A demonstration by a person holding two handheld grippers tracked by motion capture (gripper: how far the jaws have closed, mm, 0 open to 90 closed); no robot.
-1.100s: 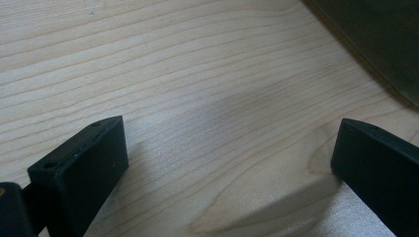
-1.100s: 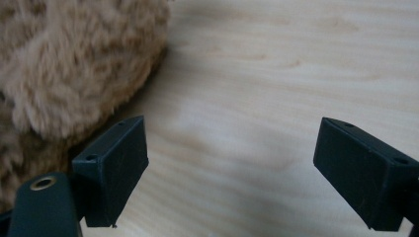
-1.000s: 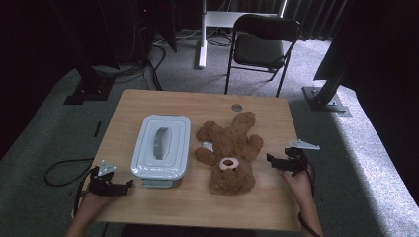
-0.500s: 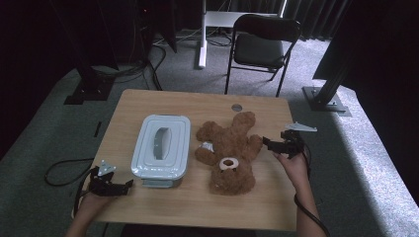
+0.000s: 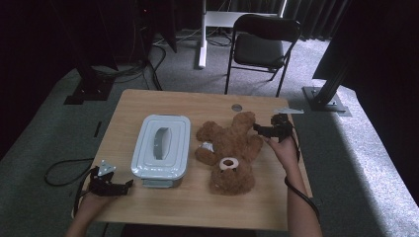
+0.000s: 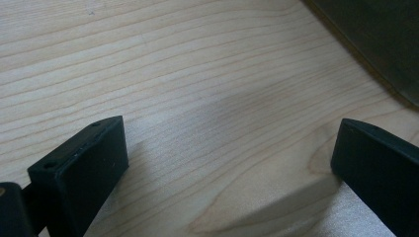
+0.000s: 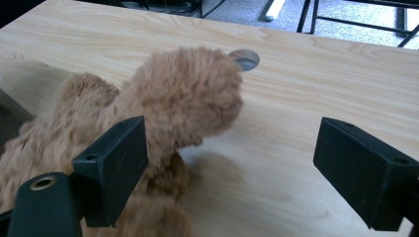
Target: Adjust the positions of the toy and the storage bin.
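Note:
A brown teddy bear (image 5: 229,149) lies on its back in the middle of the wooden table (image 5: 192,106), head toward the person. To its left stands a pale blue-grey lidded box (image 5: 162,145). My right gripper (image 5: 257,128) is open, low over the table beside the bear's far leg (image 7: 197,94); that leg sits between the jaws, nearer the left one, with nothing gripped. My left gripper (image 5: 129,184) rests open at the table's front left corner, over bare wood (image 6: 197,98), just left of the box's front.
A round cable hole (image 5: 236,107) sits near the table's far edge, also in the right gripper view as a grey disc (image 7: 244,58). A black folding chair (image 5: 262,47) stands behind the table. Cables trail off both sides onto grey carpet.
My right gripper has moved forward and left from the table's right edge, up to the bear's far leg. The left gripper has stayed put.

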